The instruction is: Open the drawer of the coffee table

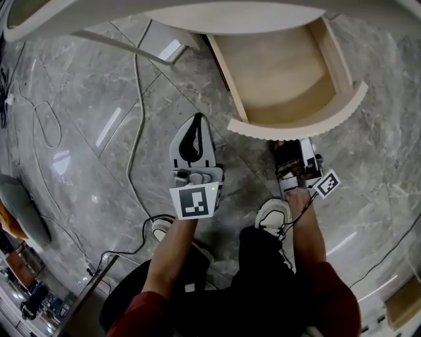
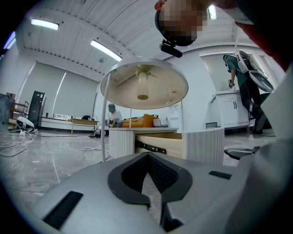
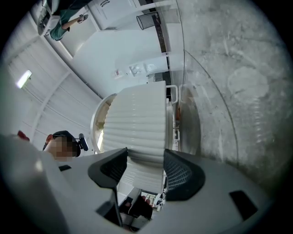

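- Underfoot, we see one grey marble floor (image 1: 85,99), with loose cables (image 1: 138,105) trailing over it.
- One pale round surface (image 1: 230,16) stands at the top of the head view. Its one drawer (image 1: 279,72) juts well out toward us, empty.
- We count two tools. The right tool (image 3: 145,160) has its jaws spread wide and clamped on the drawer's ribbed front (image 1: 299,124). The left tool (image 1: 196,125) hangs apart over the floor, jaws together on nothing.
- We judge the opening nearly done. To finish well, we pull straight along the runners (image 2: 153,147), level and without twisting, and stop before they end.
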Available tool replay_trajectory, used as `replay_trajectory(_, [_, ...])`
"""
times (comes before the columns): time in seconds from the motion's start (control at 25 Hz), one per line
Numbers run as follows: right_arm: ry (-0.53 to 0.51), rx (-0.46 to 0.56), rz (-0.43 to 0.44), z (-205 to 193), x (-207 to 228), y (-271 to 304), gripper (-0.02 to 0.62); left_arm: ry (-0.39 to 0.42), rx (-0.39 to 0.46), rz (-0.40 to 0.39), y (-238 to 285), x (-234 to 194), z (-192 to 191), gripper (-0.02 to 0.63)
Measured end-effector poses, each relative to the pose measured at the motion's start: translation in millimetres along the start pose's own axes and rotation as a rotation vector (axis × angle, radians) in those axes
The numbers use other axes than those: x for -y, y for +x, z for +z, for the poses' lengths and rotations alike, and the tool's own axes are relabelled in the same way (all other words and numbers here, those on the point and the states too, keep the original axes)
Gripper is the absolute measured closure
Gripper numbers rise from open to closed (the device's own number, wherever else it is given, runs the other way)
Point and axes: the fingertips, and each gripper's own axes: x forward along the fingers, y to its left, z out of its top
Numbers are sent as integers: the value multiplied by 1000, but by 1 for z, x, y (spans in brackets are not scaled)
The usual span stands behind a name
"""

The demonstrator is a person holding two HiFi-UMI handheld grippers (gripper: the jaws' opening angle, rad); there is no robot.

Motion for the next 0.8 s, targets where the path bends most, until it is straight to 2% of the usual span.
replay_trajectory(0.24, [-4,6,-8,-2,-3,-10,337,-48,20,20,5,2,5,592])
replay_trajectory(0.4, [2,7,-23,-1,-1,-10,337,5,13,-14,2,7,2,592])
replay_trajectory(0.64, [-56,32,-129,10,-11,-28,322,31,32,-26,3,5,10,592])
replay_trajectory(0.72, [-97,23,-156,12,-23,-30,321,56,53,-57,5,7,19,592])
replay_trajectory(0.8, [-158,-18,-180,7,-38,-25,321,87,38,-156,8,14,27,592])
